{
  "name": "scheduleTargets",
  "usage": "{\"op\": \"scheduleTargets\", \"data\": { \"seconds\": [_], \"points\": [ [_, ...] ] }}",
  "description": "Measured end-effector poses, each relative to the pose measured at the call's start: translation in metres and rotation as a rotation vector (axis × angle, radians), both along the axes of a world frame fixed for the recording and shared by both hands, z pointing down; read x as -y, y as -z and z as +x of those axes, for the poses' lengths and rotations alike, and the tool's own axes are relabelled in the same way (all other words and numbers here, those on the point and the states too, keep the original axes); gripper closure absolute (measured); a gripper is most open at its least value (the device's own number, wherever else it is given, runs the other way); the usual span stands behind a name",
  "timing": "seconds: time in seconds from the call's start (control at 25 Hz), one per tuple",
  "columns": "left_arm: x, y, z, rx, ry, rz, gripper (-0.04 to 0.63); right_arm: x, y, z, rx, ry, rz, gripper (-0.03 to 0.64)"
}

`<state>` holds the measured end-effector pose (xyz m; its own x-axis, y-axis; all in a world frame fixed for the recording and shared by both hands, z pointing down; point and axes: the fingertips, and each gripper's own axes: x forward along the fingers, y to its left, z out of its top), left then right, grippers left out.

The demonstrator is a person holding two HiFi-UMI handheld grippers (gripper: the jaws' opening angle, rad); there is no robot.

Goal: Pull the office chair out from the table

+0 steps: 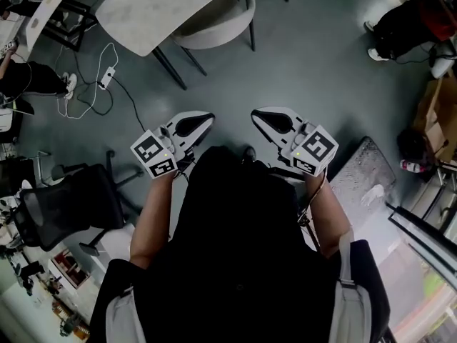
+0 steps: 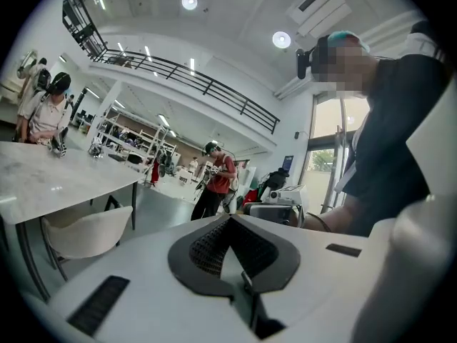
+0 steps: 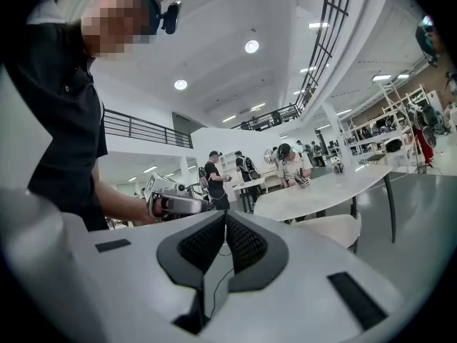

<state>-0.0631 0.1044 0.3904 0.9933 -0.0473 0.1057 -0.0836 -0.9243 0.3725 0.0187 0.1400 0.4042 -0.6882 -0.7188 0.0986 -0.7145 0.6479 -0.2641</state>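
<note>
A marble-topped table stands at the far side of the floor, with a pale shell chair tucked under it. A black mesh office chair stands apart at my left, beside another desk. Both grippers are held side by side in front of my chest, well short of the table. My left gripper is shut with nothing in it, and so is my right gripper. From the left gripper view the table and pale chair lie to the left. In the right gripper view the table and chair lie to the right.
A power strip with loose cables lies on the floor left of the table. A grey mat and a cardboard box are at the right. A seated person is at the far right, others at desks on the left. A person in red stands ahead.
</note>
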Motion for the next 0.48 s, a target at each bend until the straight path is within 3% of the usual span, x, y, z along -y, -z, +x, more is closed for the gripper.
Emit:
{"op": "scheduleTargets", "data": {
  "seconds": [0.28,0.48],
  "points": [
    [0.063,-0.021,0.009,0.005,-0.009,-0.023,0.583,0.069,-0.016,0.012,-0.010,-0.007,-0.022,0.595],
    [0.132,-0.042,0.040,-0.006,-0.046,-0.060,0.583,0.146,-0.023,0.038,-0.036,-0.014,-0.059,0.595]
  ]
}}
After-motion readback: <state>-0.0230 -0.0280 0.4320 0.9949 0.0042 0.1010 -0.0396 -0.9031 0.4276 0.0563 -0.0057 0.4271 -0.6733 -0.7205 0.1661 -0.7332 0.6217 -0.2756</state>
